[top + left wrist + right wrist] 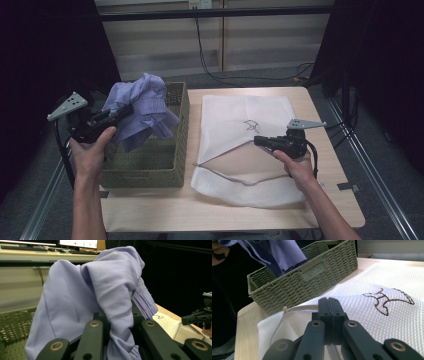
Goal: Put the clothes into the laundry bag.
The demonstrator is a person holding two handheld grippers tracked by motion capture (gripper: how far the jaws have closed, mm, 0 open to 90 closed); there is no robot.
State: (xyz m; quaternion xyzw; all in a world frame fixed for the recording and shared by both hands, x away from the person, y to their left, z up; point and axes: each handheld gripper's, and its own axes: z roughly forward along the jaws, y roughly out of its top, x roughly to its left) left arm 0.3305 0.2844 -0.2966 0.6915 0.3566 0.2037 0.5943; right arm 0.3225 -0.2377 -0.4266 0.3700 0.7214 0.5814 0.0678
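Observation:
A lavender garment (142, 107) hangs bunched over the green woven basket (150, 175) at the table's left. My left gripper (125, 111) is shut on it, and the cloth (100, 290) drapes over its jaws, with the gripper (120, 317) partly buried in the folds. A white mesh laundry bag (245, 115) with a small embroidered mark lies flat to the right of the basket. My right gripper (259, 140) is shut on the upper edge of the bag's mouth, holding it raised. In the right gripper view the gripper (328, 302) has its jaws pressed together over the mesh (374, 322).
The basket (312, 272) stands close to the bag's left edge, and the garment (284, 252) hangs above its far corner. Bare wooden tabletop (225, 210) lies in front of both. Cables trail on the floor behind the table.

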